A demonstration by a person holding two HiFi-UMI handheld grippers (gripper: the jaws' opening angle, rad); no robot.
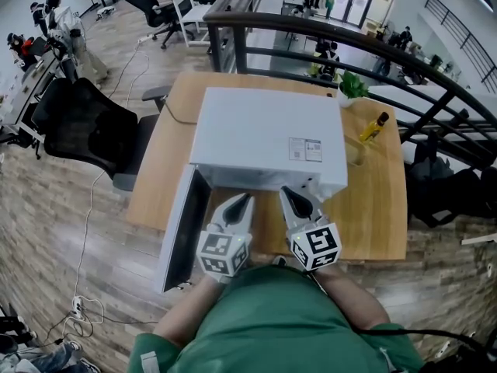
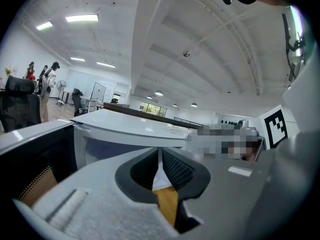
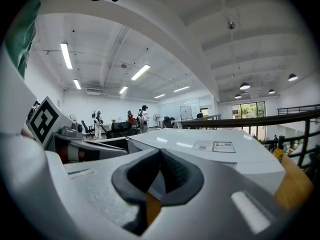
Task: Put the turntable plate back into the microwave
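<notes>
Right, from the head view: the white microwave sits in the middle of a wooden table, and its door hangs open, swung out to the near left. Both claws are up at the near face of the oven. The left gripper and the right gripper are side by side, tips pointing at the opening, but whether they touch the casing can't be told from up here. At the table's far right corner there's a plant, with a yellow bottle just nearer. A black office chair stands off to the left, and a dark railing curves round the far side.

Over to the left gripper view: the jaws are pressed together with nothing between them, just a sliver of tabletop showing beneath. The microwave's flat top runs across ahead, and the open door rises dark at the left. The other claw's marker cube shows at the right.

Now the right gripper view: these jaws are also closed tight and empty. The oven's top spreads ahead and to the right, with a label stuck on it. As for the turntable plate, no view shows it.
</notes>
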